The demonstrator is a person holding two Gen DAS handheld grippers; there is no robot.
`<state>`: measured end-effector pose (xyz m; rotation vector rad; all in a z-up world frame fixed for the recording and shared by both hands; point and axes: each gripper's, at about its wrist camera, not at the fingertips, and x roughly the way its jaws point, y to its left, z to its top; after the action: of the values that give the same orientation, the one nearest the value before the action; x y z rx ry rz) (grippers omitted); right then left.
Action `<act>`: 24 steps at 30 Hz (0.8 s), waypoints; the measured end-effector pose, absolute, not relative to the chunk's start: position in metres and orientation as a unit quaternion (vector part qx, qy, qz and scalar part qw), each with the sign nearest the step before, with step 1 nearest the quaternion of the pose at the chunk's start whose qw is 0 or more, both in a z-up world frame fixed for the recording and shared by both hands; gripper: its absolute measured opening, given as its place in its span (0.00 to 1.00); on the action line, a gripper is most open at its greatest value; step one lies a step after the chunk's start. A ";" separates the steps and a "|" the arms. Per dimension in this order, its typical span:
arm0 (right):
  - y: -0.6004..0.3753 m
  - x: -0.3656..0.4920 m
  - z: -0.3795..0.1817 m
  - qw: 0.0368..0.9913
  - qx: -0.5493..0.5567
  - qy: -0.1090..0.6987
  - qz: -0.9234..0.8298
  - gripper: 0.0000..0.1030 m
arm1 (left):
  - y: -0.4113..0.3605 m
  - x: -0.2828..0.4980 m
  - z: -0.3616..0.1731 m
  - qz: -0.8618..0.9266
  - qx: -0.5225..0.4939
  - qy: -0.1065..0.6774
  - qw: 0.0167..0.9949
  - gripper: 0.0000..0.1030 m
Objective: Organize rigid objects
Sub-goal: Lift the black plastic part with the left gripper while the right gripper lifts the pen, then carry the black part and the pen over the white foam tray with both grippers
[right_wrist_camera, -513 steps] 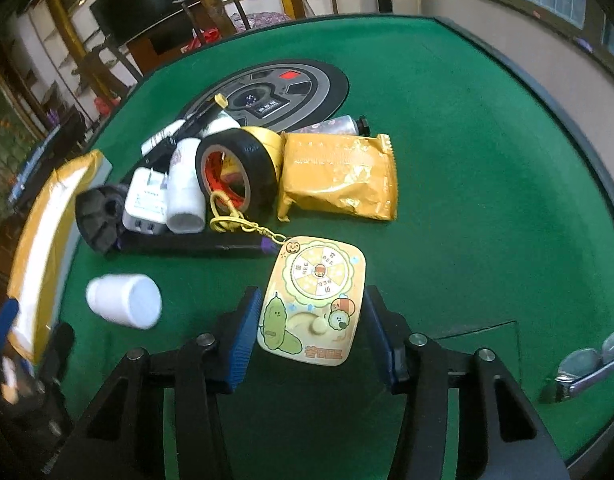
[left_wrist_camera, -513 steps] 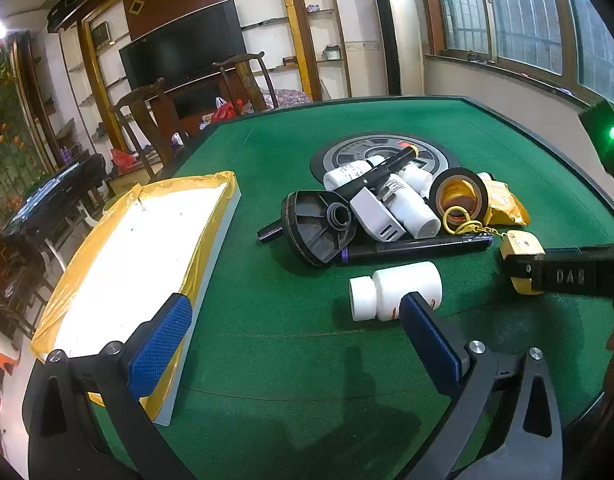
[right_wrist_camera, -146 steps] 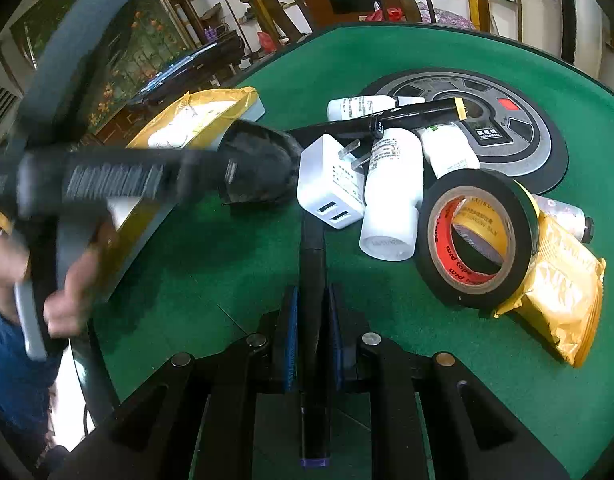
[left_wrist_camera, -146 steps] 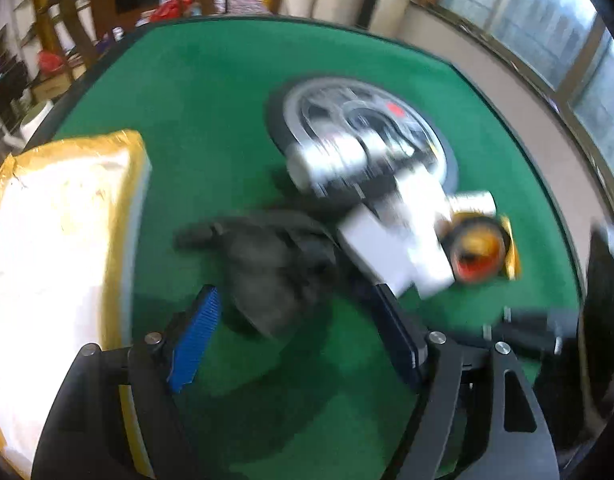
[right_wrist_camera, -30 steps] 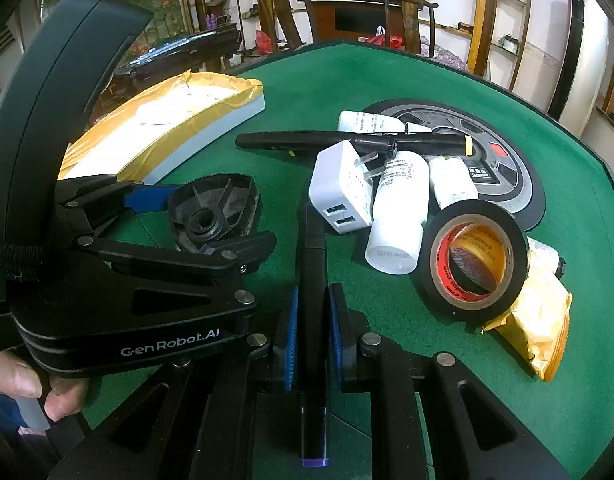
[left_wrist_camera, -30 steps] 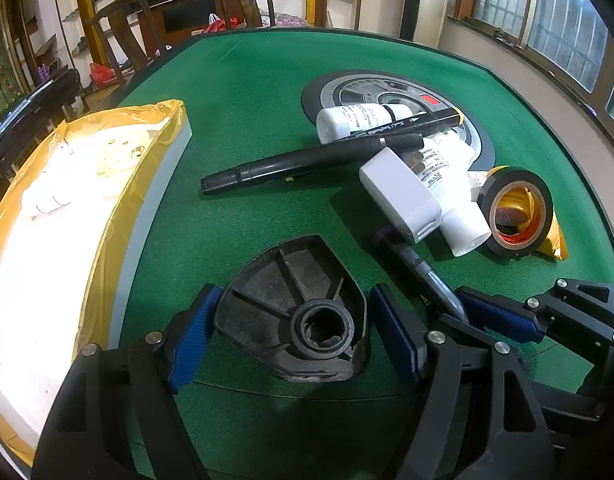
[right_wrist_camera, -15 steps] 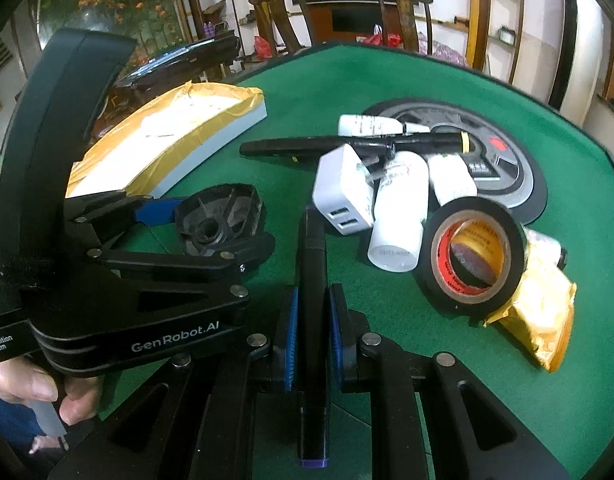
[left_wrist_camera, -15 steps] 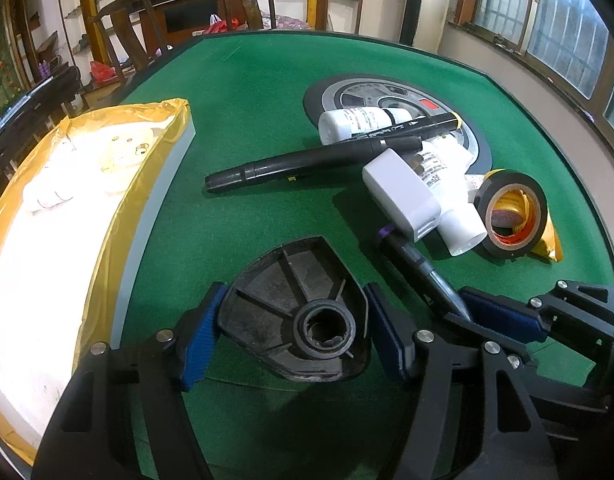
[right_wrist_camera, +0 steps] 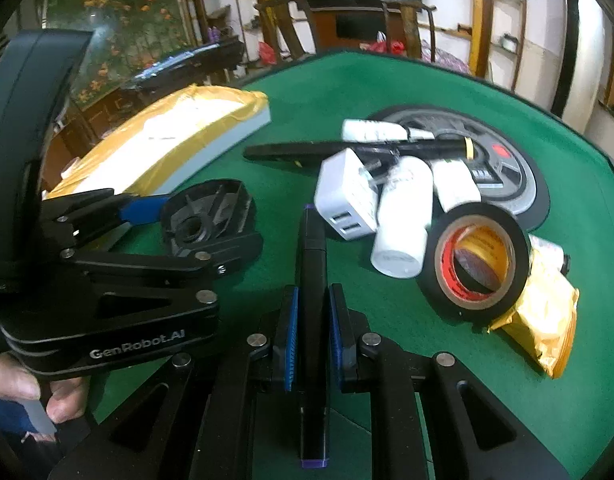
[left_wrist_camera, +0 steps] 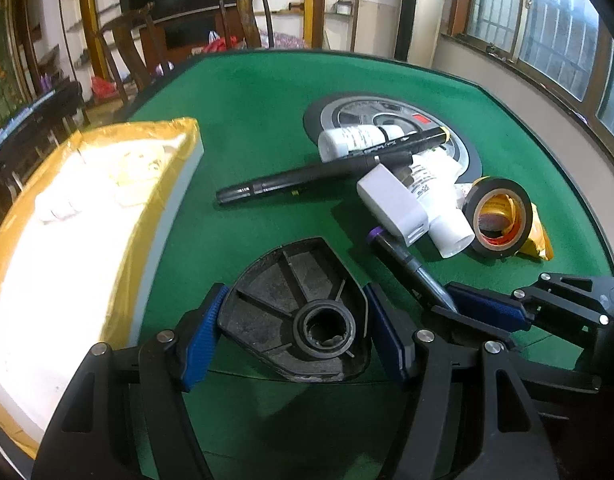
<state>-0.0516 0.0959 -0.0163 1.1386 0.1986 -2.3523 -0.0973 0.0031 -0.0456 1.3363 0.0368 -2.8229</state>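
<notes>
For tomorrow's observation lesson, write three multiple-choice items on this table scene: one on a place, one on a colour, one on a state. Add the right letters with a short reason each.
1. Where is the black ribbed plastic base?
A. between the left gripper's jaws
B. on the round grey disc
C. on the foam tray

2. What colour is the inner ring of the black tape roll?
A. blue
B. red
C. green

3. How does the right gripper stand?
A. wide open, nothing between its jaws
B. shut on the black marker
C. shut on the white charger

Answers:
1 A: the blue pads flank the base on both sides.
2 B: a red band lines the roll's hole.
3 B: the marker runs between the closed pads.
</notes>
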 end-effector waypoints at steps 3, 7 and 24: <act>0.093 -0.047 -0.017 0.254 0.419 0.079 -0.868 0.13 | 0.005 -0.094 -0.042 -0.907 0.422 0.004 0.008 0.65; 0.106 -0.046 -0.013 0.246 0.427 0.024 -0.870 0.13 | 0.002 -0.087 -0.036 -0.913 0.409 -0.003 0.005 0.65; 0.102 -0.024 -0.002 0.208 0.424 -0.012 -0.881 0.13 | -0.007 -0.069 -0.011 -0.931 0.366 -0.005 -0.005 0.65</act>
<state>-0.0245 0.1023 -0.0017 1.1804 -0.0331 -2.4540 -0.0688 -0.0066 -0.0109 1.1538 -0.0156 -2.9330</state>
